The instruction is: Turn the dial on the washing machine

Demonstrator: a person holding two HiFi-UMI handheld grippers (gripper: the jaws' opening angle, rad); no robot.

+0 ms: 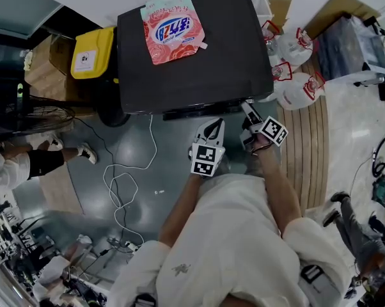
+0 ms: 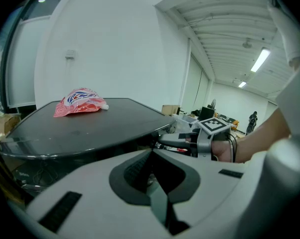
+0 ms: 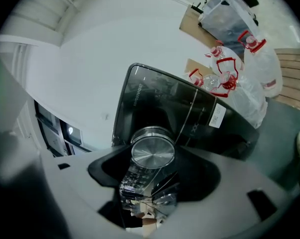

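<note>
The washing machine is seen from above as a black box, with a pink detergent pouch lying on its lid. My right gripper reaches the right end of its front panel. In the right gripper view the round silver dial sits between the jaws of the right gripper, which hold it on both sides. My left gripper hangs just in front of the machine's front edge, jaws together and holding nothing. The left gripper view shows the left gripper, the lid and the pouch.
A yellow box and cardboard boxes stand left of the machine. Plastic bags with bottles lie on its right, beside a wooden pallet. A white cable loops over the floor. Another person's legs are at the left.
</note>
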